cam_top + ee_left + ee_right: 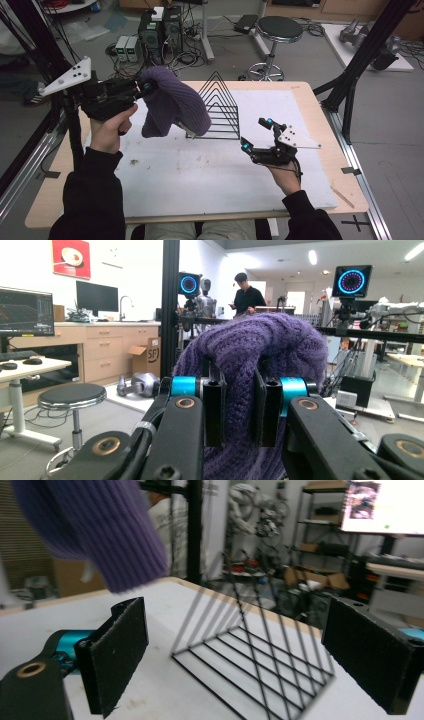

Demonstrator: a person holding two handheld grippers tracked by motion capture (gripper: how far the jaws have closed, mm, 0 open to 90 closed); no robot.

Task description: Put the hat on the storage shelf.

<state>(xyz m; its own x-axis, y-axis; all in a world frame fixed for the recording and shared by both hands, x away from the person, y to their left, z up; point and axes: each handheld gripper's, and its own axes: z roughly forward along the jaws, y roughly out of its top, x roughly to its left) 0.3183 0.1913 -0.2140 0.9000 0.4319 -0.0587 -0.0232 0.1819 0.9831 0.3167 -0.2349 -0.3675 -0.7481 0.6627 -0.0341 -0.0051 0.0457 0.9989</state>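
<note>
Left gripper [142, 90] jaws clamped on a fold of the purple knit hat [172, 102], ribbed, soft, hanging limp above the table [200, 175], just beside the black wire rack [217, 107]. Right gripper [256, 134] hovers near the rack, jaws wide apart, empty.

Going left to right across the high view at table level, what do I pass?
Left tool shut on the purple knit hat → black wire rack → right tool, open above the white board.
</note>
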